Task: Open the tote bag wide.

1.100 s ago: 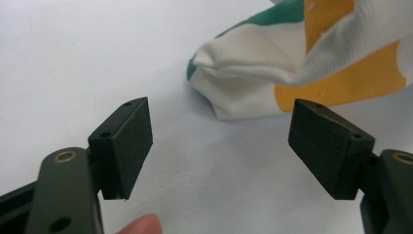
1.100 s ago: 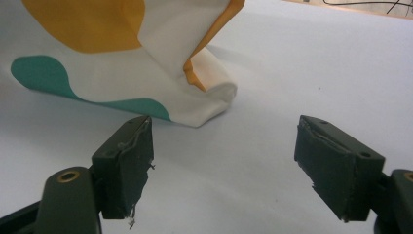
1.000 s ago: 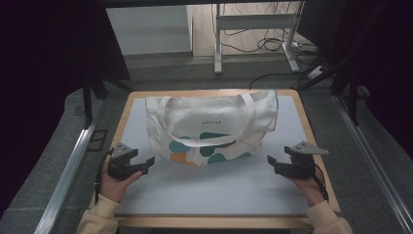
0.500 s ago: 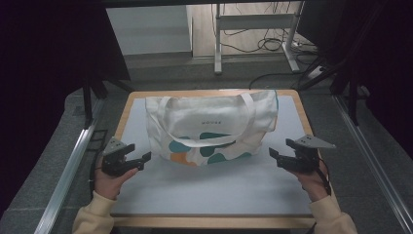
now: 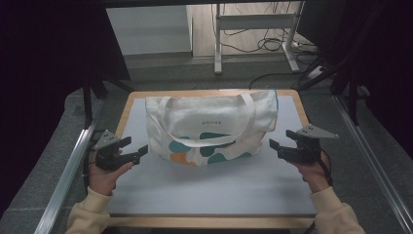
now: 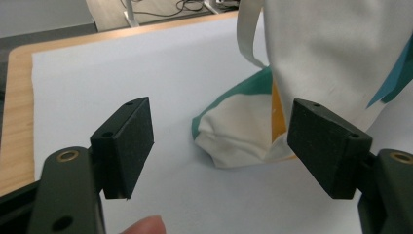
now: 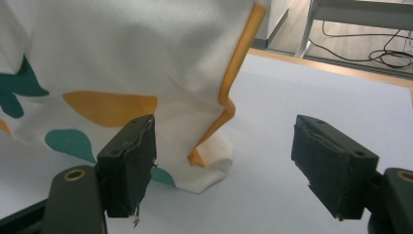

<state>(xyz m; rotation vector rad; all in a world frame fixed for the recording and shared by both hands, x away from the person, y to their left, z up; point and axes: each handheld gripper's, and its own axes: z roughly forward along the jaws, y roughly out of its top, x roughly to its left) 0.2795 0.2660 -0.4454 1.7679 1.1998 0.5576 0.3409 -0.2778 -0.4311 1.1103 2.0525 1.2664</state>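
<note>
A wood-rimmed desk [image 5: 124, 109] with a pale grey top stands on grey floor, with dark curtains at the sides and cables on the floor beyond. A cream tote bag [image 5: 214, 119] with teal and orange shapes lies flat near the desk's far edge; its small print is unreadable. The left gripper [image 5: 134, 152] and right gripper [image 5: 278, 146] hover just beside the bag's near corners, fingers spread wide, holding nothing.

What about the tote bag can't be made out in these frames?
- Small print on the tote bag: too small to read in the high view.
- Bag's contents: hidden by its own cloth.
- Bag's upper part: cut off by the top edge in the left gripper view and the right gripper view.
</note>
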